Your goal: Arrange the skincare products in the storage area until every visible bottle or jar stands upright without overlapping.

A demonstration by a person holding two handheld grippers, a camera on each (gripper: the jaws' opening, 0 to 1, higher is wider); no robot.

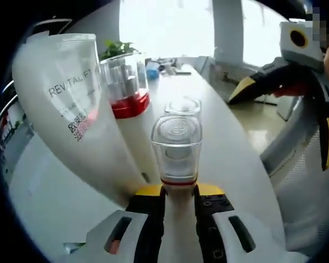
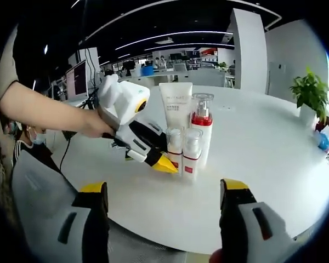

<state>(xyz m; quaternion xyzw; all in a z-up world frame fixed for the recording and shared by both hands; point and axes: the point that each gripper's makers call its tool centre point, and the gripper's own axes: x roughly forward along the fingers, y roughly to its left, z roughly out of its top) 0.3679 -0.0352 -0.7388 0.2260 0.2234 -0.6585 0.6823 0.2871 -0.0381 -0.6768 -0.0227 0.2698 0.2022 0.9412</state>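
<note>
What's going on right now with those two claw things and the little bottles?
Left gripper shut on small clear-capped bottle. Right gripper open, hanging back from the group. White tube, red pump bottle upright on table. Nothing blocking.

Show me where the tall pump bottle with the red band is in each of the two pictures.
Left gripper view: the pump bottle with the red band stands upper left of centre, just right of the big white tube.
Right gripper view: the same bottle stands near the centre, right of the white tube, behind two small clear-capped bottles.
Shared landmark: the white tube beside it.
</note>
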